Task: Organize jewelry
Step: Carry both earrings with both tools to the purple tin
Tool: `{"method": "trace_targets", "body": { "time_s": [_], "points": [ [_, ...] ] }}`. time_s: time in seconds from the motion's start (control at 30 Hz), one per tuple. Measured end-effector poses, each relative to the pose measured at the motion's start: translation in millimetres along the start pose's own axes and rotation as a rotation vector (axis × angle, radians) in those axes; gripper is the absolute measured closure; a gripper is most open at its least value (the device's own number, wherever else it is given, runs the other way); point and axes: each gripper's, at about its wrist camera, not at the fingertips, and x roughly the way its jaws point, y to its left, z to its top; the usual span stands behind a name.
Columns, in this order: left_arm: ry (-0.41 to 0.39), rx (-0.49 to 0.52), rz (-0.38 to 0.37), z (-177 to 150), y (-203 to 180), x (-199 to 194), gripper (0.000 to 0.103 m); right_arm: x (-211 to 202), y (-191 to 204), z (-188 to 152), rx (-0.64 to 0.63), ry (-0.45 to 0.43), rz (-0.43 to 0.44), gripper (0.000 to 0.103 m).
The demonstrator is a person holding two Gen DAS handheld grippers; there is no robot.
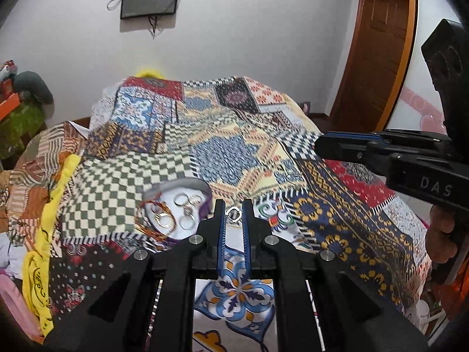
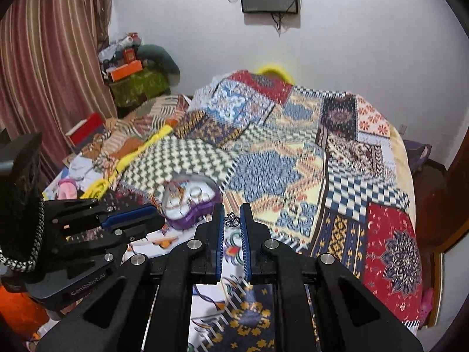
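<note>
Both tools carry small jewelry toward the tray on the bed

Left tool (image 1: 234,212) is nearly closed, pinching a small silver ring (image 1: 233,214) at its tips; right tool (image 2: 232,218) likewise grips a dark twisted piece (image 2: 232,220), maybe an earring, too blurred to tell. The tray (image 1: 205,189), heart-shaped with a purple rim, sits on the quilt (image 1: 249,152) just left of the left tool's tips and already holds several rings (image 1: 184,202) and a beaded bracelet (image 1: 152,205). To do it well, I'd keep the pinch firm while moving, go one tool at a time so they don't collide, bring the tips low over a bare patch of the white liner, then release gently. The soft bed could tip the tray if it's pressed
</note>
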Motion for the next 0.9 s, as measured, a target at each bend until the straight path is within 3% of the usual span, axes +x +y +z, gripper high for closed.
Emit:
{"method": "trace_targets", "body": {
  "time_s": [0.27, 0.5, 0.9],
  "points": [
    [-0.047, -0.020, 0.041, 12, 19, -13, 0.094, -1, 10, 19, 0.003, -0.049, 0.022, 0.093],
    [-0.064, -0.050, 0.084, 17, 40, -12, 0.094, 16, 20, 29, 0.005, -0.042, 0.043, 0.093],
    [-0.002, -0.122, 0.142, 15, 82, 22, 0.094, 61, 32, 38, 0.008, 0.033, 0.055, 0.093]
  ]
}}
